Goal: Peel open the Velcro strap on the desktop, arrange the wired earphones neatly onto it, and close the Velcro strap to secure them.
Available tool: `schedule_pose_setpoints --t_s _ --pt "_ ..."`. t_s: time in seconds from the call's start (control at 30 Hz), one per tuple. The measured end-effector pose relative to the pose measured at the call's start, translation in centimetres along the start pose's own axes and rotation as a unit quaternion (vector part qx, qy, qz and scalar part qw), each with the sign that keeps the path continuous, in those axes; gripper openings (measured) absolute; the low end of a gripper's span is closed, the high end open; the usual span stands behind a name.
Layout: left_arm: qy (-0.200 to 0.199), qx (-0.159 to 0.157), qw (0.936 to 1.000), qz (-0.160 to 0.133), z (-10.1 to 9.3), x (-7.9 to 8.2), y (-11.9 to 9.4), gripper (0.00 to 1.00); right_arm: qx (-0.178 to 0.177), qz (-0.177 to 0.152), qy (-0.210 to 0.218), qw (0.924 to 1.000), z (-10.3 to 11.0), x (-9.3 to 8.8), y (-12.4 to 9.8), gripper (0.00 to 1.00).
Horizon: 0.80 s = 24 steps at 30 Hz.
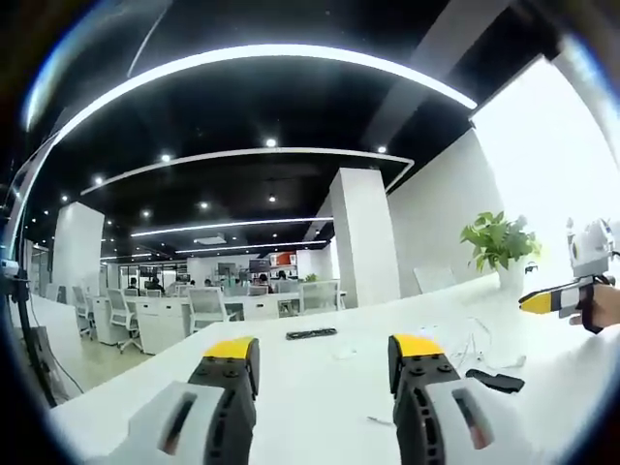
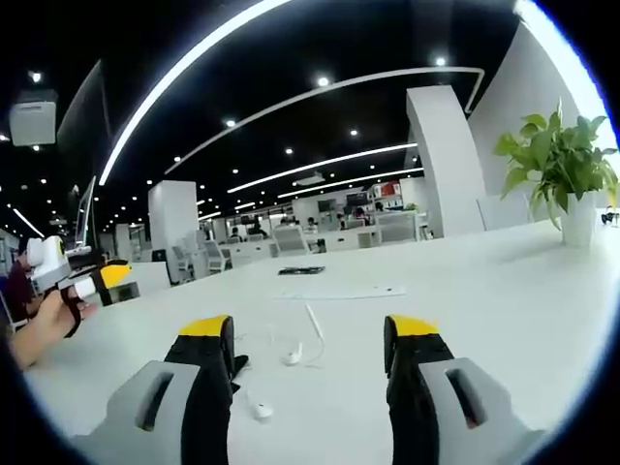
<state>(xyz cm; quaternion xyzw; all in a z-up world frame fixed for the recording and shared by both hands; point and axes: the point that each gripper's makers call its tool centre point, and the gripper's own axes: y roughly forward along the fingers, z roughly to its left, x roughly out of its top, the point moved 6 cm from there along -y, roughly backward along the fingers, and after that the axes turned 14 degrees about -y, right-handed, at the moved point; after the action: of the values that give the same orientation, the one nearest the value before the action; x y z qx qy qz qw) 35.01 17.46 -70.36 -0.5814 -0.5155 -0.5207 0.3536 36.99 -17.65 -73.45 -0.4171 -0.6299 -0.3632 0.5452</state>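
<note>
The left gripper [image 1: 323, 363] hovers over the white desk [image 1: 291, 387] with its jaws wide apart and nothing between them. In the left gripper view the black Velcro strap [image 1: 495, 380] lies flat on the desk to the right of the right jaw, just beside it and outside the gap. The thin white wired earphones [image 1: 472, 351] lie a little beyond the strap.

The right gripper [image 2: 308, 334] also has its jaws spread wide, gripping nothing. In the right gripper view the earphones lie on the desk in the gap between the jaws, nearer the left jaw, with one earbud by its base and the cable running forward. The dark strap peeks out against the left jaw's inner edge.

A potted plant [image 2: 562, 165] stands at the far right of the desk. A flat black object [image 2: 301, 270] lies farther off.
</note>
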Motion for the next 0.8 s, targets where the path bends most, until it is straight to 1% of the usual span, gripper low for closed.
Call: schedule_pose_setpoints --t_s 0.6,0.8 --pt "0.002 -0.004 1.0 0.002 -0.15 0.02 0.12 0.55 0.021 0.009 -0.008 0.9997 0.79 -0.64 0.45 0.63" --pt "-0.004 -0.004 1.0 0.001 0.02 0.21 0.13 0.55 0.026 0.011 -0.011 0.9995 0.96 -0.89 0.65 0.63"
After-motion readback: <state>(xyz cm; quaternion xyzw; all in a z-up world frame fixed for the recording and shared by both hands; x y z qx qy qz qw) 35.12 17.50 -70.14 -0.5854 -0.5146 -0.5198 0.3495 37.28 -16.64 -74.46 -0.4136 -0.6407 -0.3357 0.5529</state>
